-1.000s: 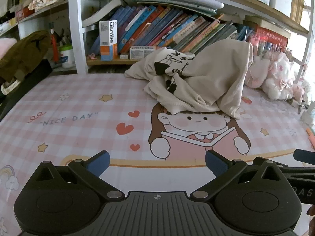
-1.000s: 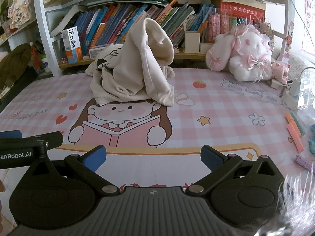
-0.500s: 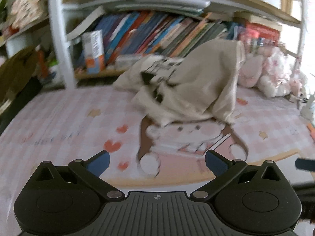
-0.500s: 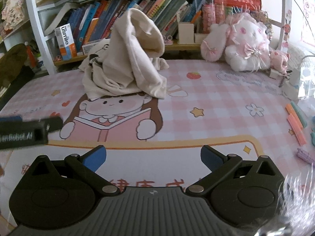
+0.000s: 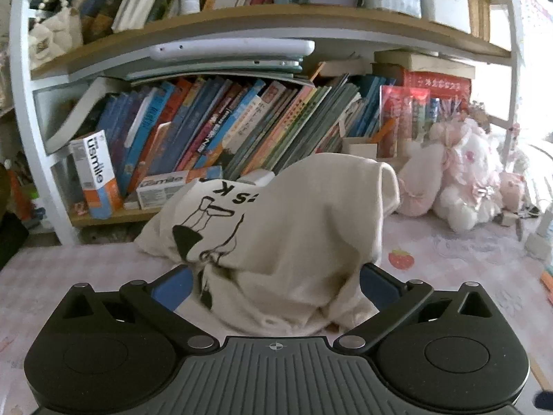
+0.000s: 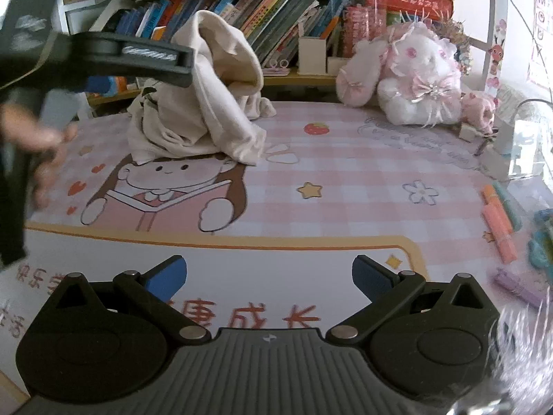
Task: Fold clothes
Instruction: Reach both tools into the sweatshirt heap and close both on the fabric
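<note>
Clothes here means one cream garment (image 5: 297, 242), heaped in a crumpled mound with a black line drawing and lettering on its near face. It sits on the pink checked surface (image 6: 363, 159), just behind the cartoon girl with a book (image 6: 162, 197) printed on the mat. My left tool (image 5: 274, 285) is spread wide, its blue fingers (image 5: 172, 288) on either side of the heap's near edge; I cannot tell whether they touch the cloth. My right tool (image 6: 269, 278) is also spread and holds nothing, hanging over the white band of the mat with red characters, well short of the garment. From the right wrist view, my left hand (image 6: 41, 152) shows blurred at the left of the girl, with the left tool's black body in front of the heap's upper left. To the right of the garment sits a pink and white plush rabbit (image 6: 411, 79). Behind it a shelf of leaning books (image 5: 221, 131) runs along the back.
</note>
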Available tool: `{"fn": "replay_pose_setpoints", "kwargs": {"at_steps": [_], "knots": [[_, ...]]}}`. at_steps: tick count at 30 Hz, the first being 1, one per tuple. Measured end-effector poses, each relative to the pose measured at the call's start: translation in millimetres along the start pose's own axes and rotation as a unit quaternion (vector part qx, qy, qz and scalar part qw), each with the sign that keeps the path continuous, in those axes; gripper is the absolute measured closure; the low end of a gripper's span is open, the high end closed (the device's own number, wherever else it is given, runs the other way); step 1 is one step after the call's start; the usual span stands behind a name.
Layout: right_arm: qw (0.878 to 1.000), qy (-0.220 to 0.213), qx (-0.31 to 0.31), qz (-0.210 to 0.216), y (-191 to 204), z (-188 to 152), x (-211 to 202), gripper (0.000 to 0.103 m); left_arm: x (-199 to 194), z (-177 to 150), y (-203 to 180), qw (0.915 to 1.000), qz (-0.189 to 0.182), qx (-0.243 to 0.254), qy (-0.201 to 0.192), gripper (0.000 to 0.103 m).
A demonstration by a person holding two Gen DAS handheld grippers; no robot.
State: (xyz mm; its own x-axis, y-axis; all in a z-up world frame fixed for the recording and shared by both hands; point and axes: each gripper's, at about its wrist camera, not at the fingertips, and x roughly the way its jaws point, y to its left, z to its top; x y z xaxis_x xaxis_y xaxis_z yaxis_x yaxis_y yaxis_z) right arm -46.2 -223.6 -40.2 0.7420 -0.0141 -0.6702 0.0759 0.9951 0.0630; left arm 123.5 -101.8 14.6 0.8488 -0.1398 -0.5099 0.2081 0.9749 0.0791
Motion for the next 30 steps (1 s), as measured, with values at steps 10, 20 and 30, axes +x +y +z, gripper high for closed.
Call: {"fn": "replay_pose_setpoints", "kwargs": {"at_steps": [10,20,30], "knots": [[1.000,-0.002,-0.012,0.002,-12.1,-1.9,-5.3,0.000,14.5,10.2,21.3,0.9986,-0.012,-0.050,0.015,0.102],[0.997,-0.040,-0.059,0.027,2.2,14.0,-9.4,0.000,-79.5,13.3,13.3,0.9906,-0.125,-0.007,-0.054,0.103],[0.989,-0.034,-0.104,0.097,34.0,20.1,1.8,0.008,-119.5,-14.4,11.8,0.9623,-0.267,-0.049,0.007,0.102]]}}
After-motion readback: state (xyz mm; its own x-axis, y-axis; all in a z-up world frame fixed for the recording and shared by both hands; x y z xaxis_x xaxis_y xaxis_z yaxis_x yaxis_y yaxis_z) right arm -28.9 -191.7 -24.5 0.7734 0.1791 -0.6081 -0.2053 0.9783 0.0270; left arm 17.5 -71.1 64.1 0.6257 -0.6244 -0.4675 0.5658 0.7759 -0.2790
